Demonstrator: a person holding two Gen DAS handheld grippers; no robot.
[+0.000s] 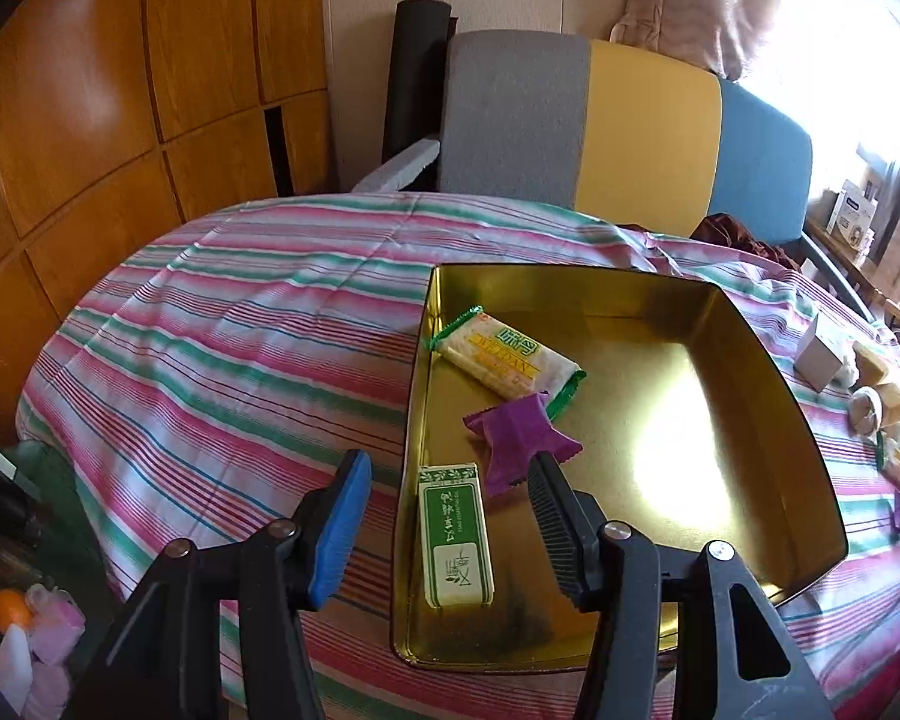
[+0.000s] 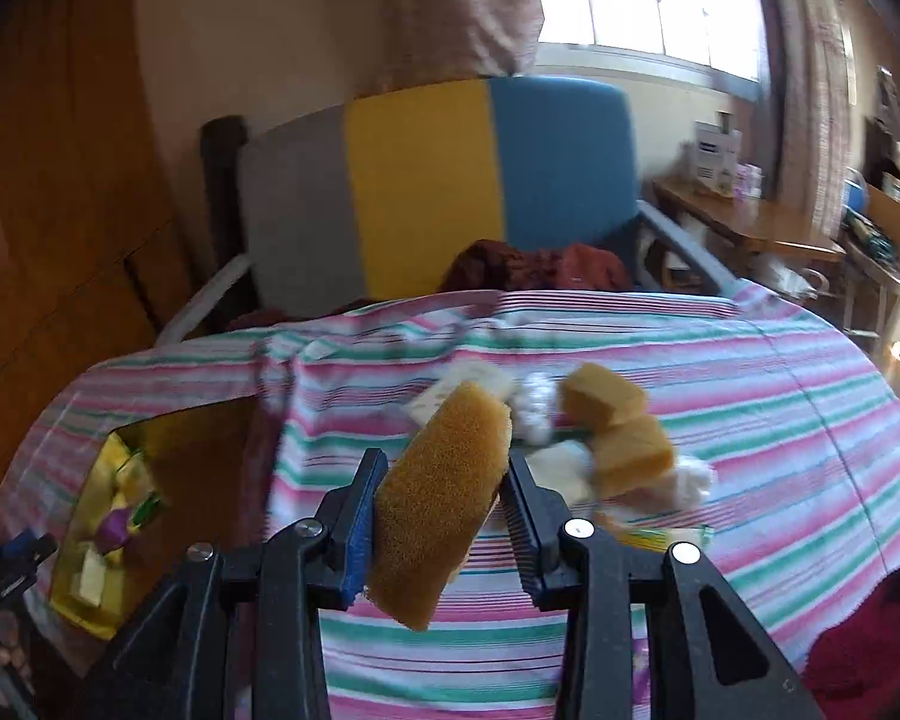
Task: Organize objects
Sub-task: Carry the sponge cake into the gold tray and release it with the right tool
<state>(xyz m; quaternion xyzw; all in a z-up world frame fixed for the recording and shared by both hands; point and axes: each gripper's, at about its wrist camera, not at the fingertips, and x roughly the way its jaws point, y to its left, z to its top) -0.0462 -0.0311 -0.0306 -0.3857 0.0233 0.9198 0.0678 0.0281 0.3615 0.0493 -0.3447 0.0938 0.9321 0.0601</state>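
Observation:
A gold tin tray [image 1: 750,360] lies on the striped tablecloth [image 1: 240,360]. In it are a cracker packet [image 1: 504,360], a purple candy [image 1: 519,438] and a green-and-white packet [image 1: 455,540]. My left gripper [image 1: 449,459] hangs open over the tray's near left corner; the green packet lies below and between its fingers, untouched. In the right wrist view my right gripper [image 2: 444,459] is shut on a brown sponge-like block [image 2: 444,498], held tilted above the cloth. The tray [image 2: 210,450] shows at the left of that view.
More brown blocks [image 2: 618,420] and white fluffy bits [image 2: 537,408] lie heaped mid-table, with a small white box [image 1: 819,354] nearby. A grey, yellow and blue chair back [image 1: 630,120] stands behind the table. A dark red cloth [image 2: 870,642] lies at the near right.

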